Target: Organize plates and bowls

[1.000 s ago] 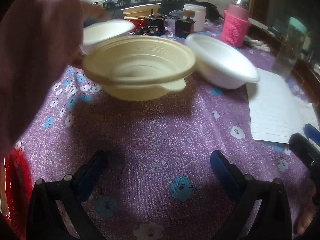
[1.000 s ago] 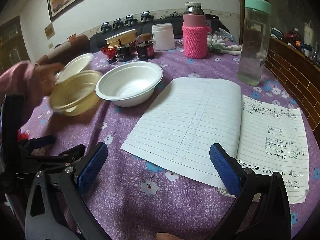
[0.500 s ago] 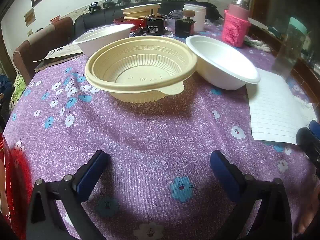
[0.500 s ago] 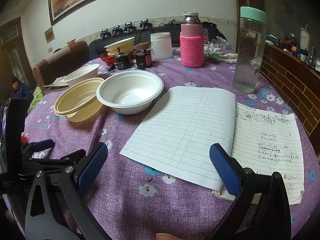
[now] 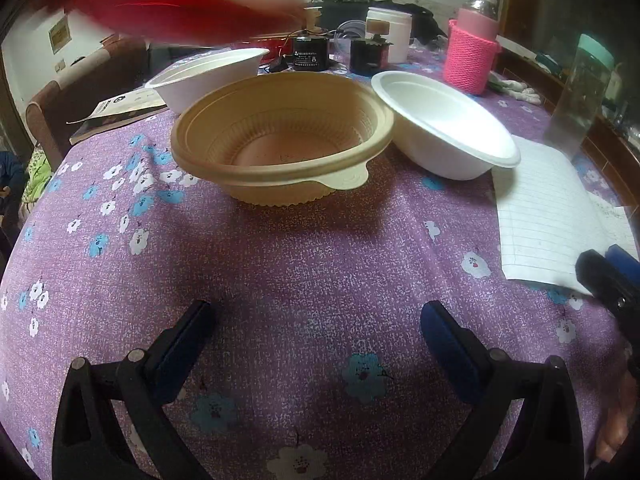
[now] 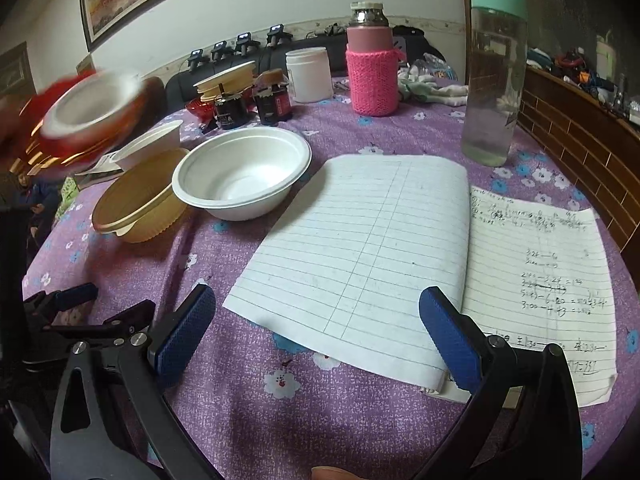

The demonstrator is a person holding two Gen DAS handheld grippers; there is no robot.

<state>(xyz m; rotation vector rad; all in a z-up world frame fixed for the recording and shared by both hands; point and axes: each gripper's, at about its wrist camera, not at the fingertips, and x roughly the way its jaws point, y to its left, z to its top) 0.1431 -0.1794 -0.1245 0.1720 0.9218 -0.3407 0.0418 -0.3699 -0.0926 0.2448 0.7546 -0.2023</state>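
Tabletop (image 5: pixel 320 264), purple cloth with small flowers, crowded. Open notebook (image 6: pixel 384 248) lies right of the bowls, lined pages, handwritten sums on the far page, too small to read. Behind it: clear bottle (image 6: pixel 494 76) with mint cap, a little liquid at its bottom; flask (image 6: pixel 372 68) in a pink knit sleeve; white jar (image 6: pixel 309 74); two dark jars (image 6: pixel 272 98) with labels I cannot read. A booklet (image 5: pixel 116 110) lies at the far left edge.

Tan bowl (image 5: pixel 280 140) sits mid-tabletop, empty, ribbed inside, tab on the rim toward the camera. White bowl (image 5: pixel 444 128) just beside it on the right, empty; rims look to touch or nearly so. A second white bowl (image 5: pixel 208 76) behind the tan one, contents hidden from this angle. A red dish (image 6: pixel 84 116) with a white inside hangs blurred in the air above the tan bowl, up left; what carries it is unclear.

Left gripper (image 5: pixel 316 332) spread wide, nothing between its blue pads, low over bare cloth short of the tan bowl. Right gripper (image 6: pixel 316 328) likewise spread and empty, over the notebook's near edge.
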